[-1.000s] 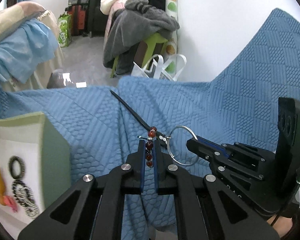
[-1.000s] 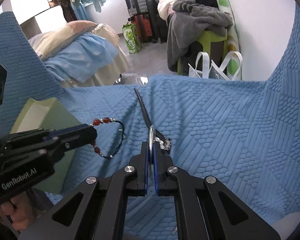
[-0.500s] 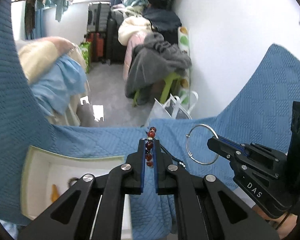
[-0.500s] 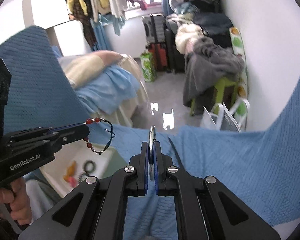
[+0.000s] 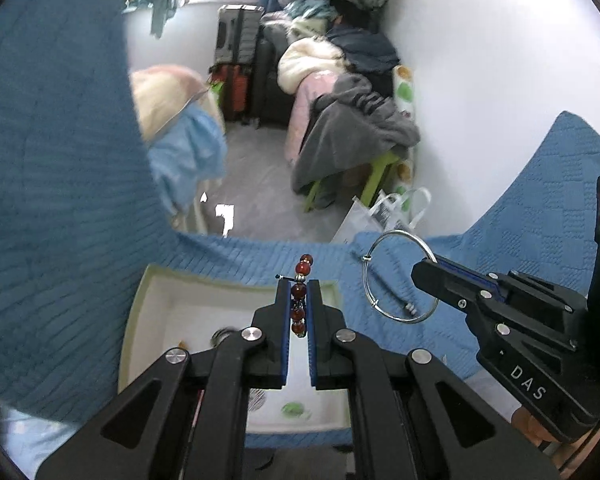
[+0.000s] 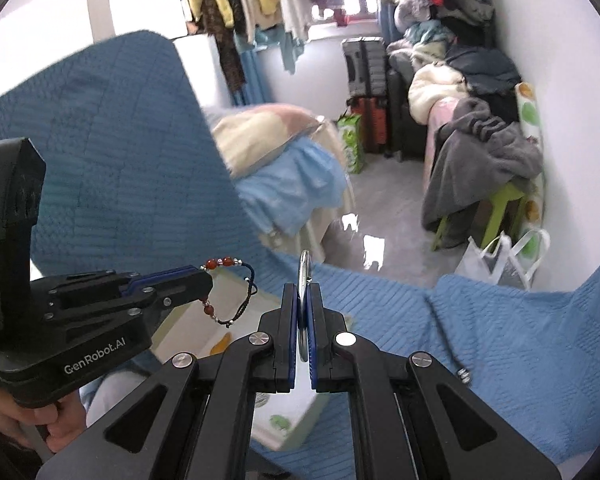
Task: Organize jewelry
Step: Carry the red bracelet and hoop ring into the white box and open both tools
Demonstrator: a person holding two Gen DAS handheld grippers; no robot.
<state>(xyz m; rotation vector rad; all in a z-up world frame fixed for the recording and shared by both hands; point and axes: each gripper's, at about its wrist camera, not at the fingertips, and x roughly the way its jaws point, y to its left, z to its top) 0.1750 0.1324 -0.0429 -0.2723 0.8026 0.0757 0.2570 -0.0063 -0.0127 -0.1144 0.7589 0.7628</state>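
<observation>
Fingers of the left gripper (image 5: 299,300) are pinching a red bead bracelet (image 5: 300,296), low in the centre of the left wrist frame. Its beads are running in a line straight up the frame, along the fingers, with two beads poking past the tips. In the right wrist view the same bracelet (image 6: 228,292) is hanging as a loose loop of dark cord below the tips, at lower left.

Directly beneath and behind those fingers, the open white box (image 5: 148,312) is filling the lower centre-left of the left wrist frame. A few small pieces are lying inside; they are too blurred to name. By my reading, the left gripper is the nearer one to the box, so the bracelet likely goes in first, by lowering.

Over at the right of that frame, the right gripper (image 5: 420,276) is clamping a thin silver bangle (image 5: 400,276) by its rim. The hoop is facing the camera, standing off to the right of the box above the blue quilt (image 5: 520,220). In its own view, the bangle (image 6: 305,276) is appearing edge-on, a vertical sliver between closed fingers at frame centre.

A dark stick (image 5: 384,286) is lying on the quilt behind the hoop, slanting down to the right.
</observation>
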